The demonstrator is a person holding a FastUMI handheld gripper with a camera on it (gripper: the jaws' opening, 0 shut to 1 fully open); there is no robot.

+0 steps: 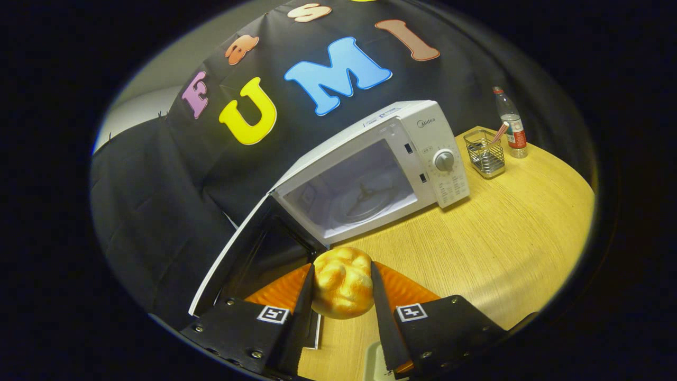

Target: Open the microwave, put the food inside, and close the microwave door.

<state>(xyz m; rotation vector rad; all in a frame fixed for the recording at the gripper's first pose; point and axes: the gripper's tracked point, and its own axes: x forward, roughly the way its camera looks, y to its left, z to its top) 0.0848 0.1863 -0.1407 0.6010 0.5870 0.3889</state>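
1. The gripper [342,296] is seen closed on the bread roll [342,283]: both fingers press against its sides, and the roll is held between them, above the tabletop [492,233].
2. The microwave [370,174] lies ahead of the gripper and a little to the right of the fingers' line, with its cavity [354,193] facing the gripper at a slant. The coming move is judged to turn on this: the roll must be carried forward and slightly rightward into the opening.
3. The door [248,259] is swung wide open on the left side of the oven and stands just beside the left finger, so little room is left on that flank; a brush against the door's edge is judged a risk.
4. Inside the cavity a glass turntable [367,203] is visible, and nothing is seen lying on it.
5. The roll is rounded and golden-yellow, with a lumpy, dimpled crust; it appears somewhat soft, though its firmness cannot be told for certain.
6. The control panel with its dial [444,160] is on the oven's right side. Farther right, well apart from the gripper, a wire basket [485,154] and a plastic bottle [512,124] stand on the tabletop.
7. The opening is judged done; the placing and the closing remain.
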